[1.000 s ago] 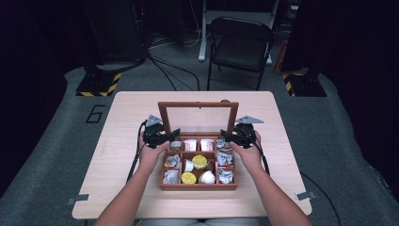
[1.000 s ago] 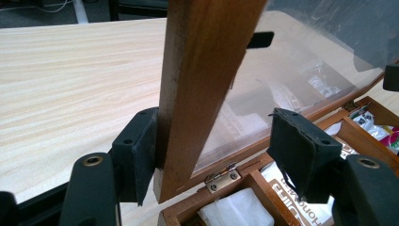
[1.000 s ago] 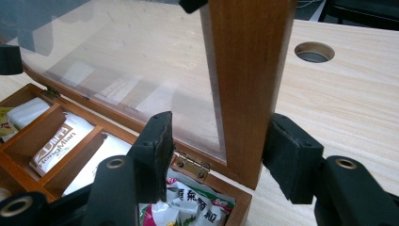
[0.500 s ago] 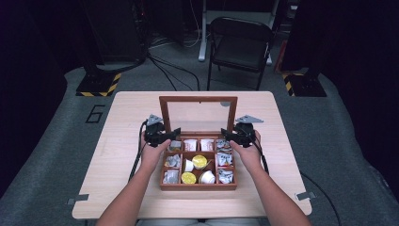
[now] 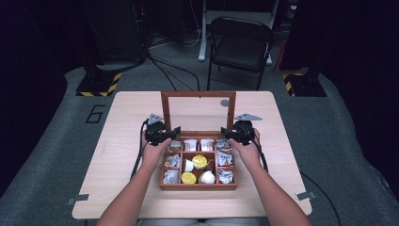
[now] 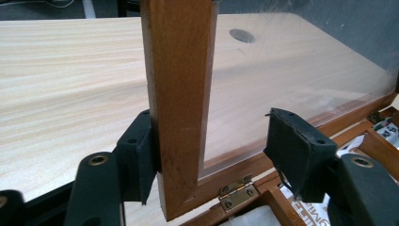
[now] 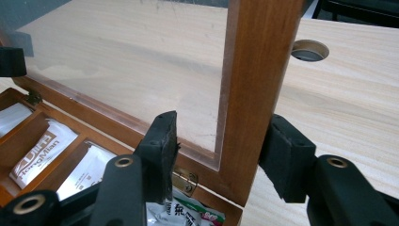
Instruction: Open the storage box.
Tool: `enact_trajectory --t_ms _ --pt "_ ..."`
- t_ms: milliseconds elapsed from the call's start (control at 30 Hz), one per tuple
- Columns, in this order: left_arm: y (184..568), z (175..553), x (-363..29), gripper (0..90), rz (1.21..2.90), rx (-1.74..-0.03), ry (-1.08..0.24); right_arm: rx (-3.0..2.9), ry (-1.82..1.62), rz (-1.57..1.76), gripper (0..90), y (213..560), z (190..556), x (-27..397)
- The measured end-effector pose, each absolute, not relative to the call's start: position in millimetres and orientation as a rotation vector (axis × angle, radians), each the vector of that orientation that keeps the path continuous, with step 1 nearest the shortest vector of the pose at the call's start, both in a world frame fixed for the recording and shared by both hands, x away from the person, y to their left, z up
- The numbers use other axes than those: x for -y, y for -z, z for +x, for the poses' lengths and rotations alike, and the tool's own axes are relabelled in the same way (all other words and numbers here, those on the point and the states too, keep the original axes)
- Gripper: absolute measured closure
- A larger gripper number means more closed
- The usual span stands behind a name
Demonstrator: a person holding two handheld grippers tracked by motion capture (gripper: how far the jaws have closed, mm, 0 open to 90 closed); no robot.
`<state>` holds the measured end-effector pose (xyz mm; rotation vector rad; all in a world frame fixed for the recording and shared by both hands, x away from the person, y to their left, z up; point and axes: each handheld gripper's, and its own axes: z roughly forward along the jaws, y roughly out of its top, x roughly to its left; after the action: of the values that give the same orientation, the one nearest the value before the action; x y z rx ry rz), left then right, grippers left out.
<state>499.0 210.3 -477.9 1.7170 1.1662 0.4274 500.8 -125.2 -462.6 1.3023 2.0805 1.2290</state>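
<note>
From the high view, we are bracketing the raised lid (image 5: pixel 198 113) of the wooden box (image 5: pixel 197 186) with the left gripper (image 5: pixel 175 133) and right gripper (image 5: pixel 225 133), steadying it upright at mid-table.

In the left gripper view, our jaws, just closing, are straddling the lid's side rail, one pad touching, the other apart.

In the right gripper view, our narrowing jaws are flanking the opposite rail without clamping.

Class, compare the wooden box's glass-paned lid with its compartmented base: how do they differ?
The wooden-framed glass lid stands upright; the brown wooden box base lies flat on the table. The lid is one clear pane; the base is split into compartments holding packets and small cups. Both share the same reddish-brown wood and are joined by a brass hinge.
</note>
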Motion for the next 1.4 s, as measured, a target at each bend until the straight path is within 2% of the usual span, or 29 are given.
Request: enact_trajectory --t_ms 667,1400 --pt "481 510 -208 37.1 1.732 -1.212 -0.415 -2.08 -1.213 1.326 49.8 467 511 124" --pt "484 518 -212 37.4 1.723 -1.232 -0.344 -2.092 -1.208 1.389 49.1 469 519 125"
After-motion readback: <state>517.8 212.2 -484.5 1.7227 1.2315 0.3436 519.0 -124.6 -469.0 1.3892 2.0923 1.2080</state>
